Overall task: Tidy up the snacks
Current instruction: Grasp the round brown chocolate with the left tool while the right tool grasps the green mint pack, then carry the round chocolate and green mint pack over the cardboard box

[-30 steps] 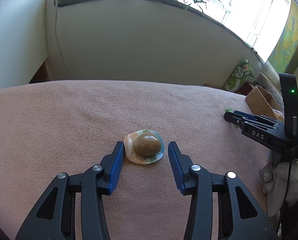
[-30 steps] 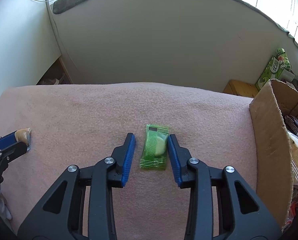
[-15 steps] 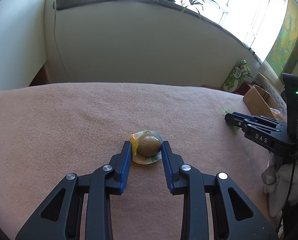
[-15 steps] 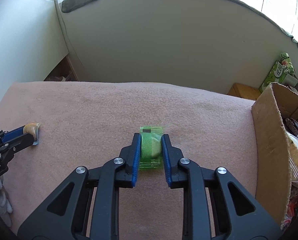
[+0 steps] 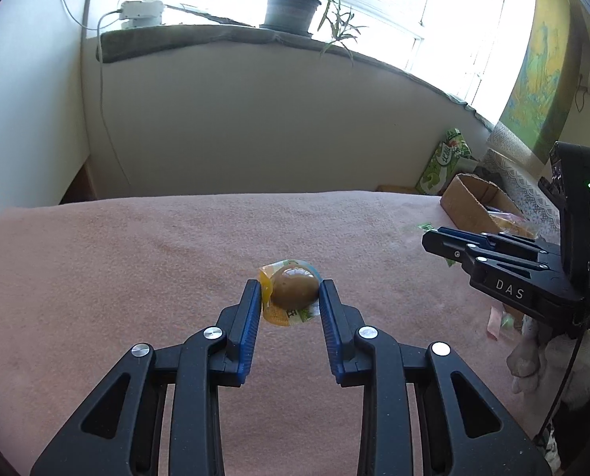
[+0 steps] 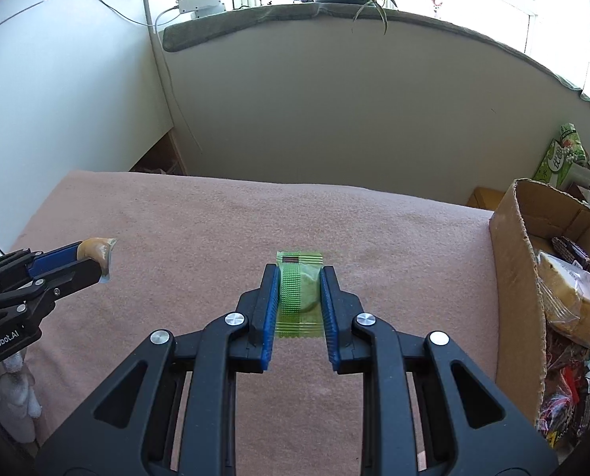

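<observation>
My left gripper (image 5: 290, 291) is shut on a brown egg-shaped snack in a clear and orange wrapper (image 5: 293, 290), lifted a little off the pink blanket (image 5: 136, 261). My right gripper (image 6: 298, 283) is shut on a green wrapped snack (image 6: 298, 289), also raised above the blanket. In the right wrist view the left gripper (image 6: 96, 260) shows at the left edge with the brown snack (image 6: 93, 249) at its tips. In the left wrist view the right gripper (image 5: 433, 240) reaches in from the right, a sliver of green wrapper at its tips.
An open cardboard box (image 6: 509, 261) with several wrapped snacks stands at the blanket's right edge. A green carton (image 6: 560, 156) sits behind it by the wall. A potted plant (image 5: 293, 10) and a white adapter (image 5: 142, 12) rest on the window sill.
Both grippers closed on their snacks, the left on the brown one and the right on the green packet, then lifted them off the blanket.
</observation>
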Demonstrator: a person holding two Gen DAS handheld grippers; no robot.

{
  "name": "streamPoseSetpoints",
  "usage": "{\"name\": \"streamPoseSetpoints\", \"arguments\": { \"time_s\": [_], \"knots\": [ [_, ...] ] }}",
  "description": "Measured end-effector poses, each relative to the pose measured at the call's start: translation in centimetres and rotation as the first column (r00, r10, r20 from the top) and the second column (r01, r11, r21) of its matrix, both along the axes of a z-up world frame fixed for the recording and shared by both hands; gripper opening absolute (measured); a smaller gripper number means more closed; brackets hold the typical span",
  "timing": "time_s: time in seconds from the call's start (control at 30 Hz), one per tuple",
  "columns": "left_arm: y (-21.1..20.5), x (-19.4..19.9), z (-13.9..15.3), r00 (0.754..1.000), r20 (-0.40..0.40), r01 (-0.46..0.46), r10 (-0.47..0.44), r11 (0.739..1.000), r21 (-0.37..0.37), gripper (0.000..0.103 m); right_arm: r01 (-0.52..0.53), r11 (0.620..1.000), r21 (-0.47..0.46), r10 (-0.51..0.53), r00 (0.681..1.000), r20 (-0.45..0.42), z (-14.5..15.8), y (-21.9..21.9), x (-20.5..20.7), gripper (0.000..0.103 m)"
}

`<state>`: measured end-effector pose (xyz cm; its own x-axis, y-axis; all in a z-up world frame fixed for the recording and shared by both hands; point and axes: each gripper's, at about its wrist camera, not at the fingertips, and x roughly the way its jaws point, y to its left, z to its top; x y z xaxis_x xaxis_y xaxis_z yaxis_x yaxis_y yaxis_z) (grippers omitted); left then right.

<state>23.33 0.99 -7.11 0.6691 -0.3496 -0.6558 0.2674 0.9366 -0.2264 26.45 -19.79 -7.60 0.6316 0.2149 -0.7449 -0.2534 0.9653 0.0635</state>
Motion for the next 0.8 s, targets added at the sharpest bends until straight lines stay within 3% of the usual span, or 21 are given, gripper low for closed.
{"name": "streamPoseSetpoints", "arguments": {
  "time_s": [0.4, 0.8],
  "knots": [
    [-3.9, -2.5, 1.9, 0.996, 0.042, 0.074, -0.074, 0.997, -0.007, 0.028, -0.025, 1.0, 0.019, 0.024, 0.999, 0.049, 2.5, -2.0, -3.5, 0.021],
    [-9.6, -4.0, 4.0, 0.984, 0.081, 0.158, -0.159, 0.987, 0.019, 0.028, 0.012, 0.999, 0.032, -0.015, 0.996, 0.088, 4.7, -7.3, -6.7, 0.021]
  ]
}}
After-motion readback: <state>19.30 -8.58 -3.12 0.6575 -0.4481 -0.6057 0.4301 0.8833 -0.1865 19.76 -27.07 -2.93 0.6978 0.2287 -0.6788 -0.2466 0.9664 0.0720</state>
